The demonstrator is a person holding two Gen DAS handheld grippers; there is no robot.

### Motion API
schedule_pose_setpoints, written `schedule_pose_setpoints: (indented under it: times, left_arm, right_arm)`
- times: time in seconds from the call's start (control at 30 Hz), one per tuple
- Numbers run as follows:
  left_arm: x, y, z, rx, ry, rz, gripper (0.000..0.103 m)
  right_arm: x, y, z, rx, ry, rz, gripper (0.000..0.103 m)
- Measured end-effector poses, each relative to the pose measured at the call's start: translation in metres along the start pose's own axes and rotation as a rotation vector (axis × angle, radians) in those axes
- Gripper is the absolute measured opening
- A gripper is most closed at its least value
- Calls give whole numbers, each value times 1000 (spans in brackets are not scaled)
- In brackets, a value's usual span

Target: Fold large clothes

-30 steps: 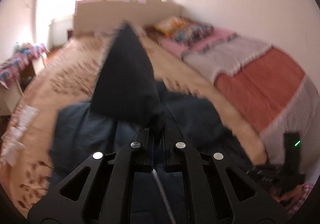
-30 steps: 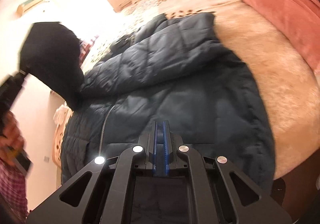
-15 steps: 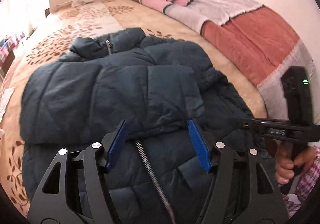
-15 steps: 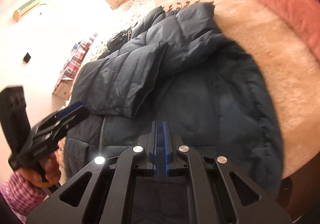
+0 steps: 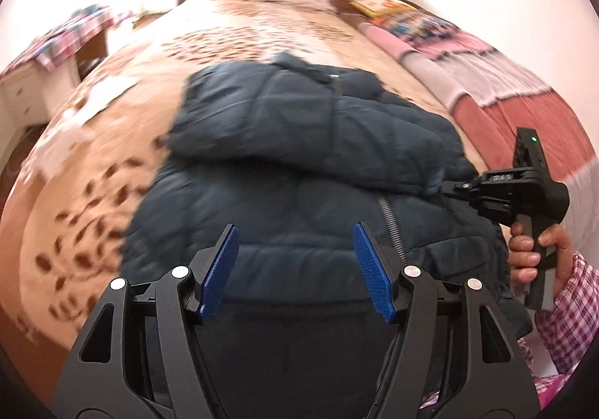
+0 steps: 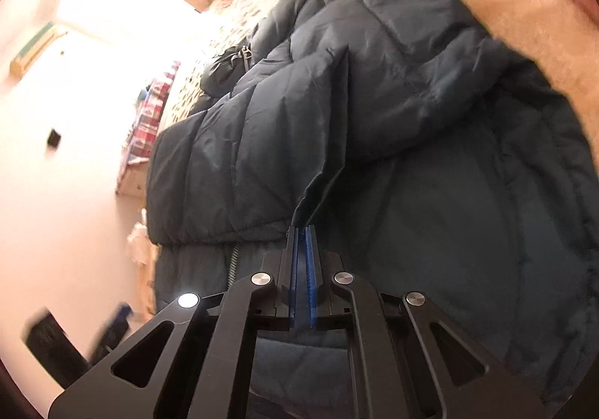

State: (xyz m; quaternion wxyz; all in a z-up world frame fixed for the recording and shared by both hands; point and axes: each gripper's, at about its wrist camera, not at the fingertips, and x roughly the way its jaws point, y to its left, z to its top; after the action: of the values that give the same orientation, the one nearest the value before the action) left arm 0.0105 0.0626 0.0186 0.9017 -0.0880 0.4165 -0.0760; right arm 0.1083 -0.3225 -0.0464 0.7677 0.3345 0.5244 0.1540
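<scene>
bed (image 5: pixel 112 142) under puffy navy jacket (image 5: pixel 318 142)

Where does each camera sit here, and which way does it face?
Left wrist: on the left gripper, facing up the bed over the jacket; its open blue fingers show, also the right gripper and right hand.
Right wrist: on the right gripper, rolled sideways, facing along the jacket; fingers pinch its fabric.
Shared: jacket, bed, zipper.

dark quilted jacket (image 5: pixel 318 172), sleeve folded across
</scene>
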Motion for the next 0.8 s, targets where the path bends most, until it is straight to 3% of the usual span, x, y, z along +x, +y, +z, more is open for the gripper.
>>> schedule_pose_setpoints:
  times: [0.33, 0.47, 0.6, 0.63, 0.67, 0.7, 0.8]
  left_arm:
    - [-10, 36, -10, -81, -31, 24, 63]
    - [-16, 39, -11, -81, -47, 30, 63]
    - [-19, 45, -12, -99, -51, 36, 63]
    - [-18, 46, -13, -104, -47, 39, 63]
    - [-17, 46, -13, -106, -44, 40, 63]
    - [-16, 46, -14, -108, -42, 41, 63]
    - [-16, 44, -16, -103, -41, 39, 63]
  right_arm:
    - [-18, -9, -7, 68, -17, -8, 8]
    - [-21, 9, -7, 20, -21, 11, 8]
    - [-38, 20, -10, -46, -81, -4, 8]
    - [-40, 20, -10, -50, -92, -2, 27]
    - [-42, 19, -10, -47, -108, 3, 73]
    - [-45, 18, -10, -40, -150, 5, 82]
    - [-34, 20, -4, -51, -138, -18, 81]
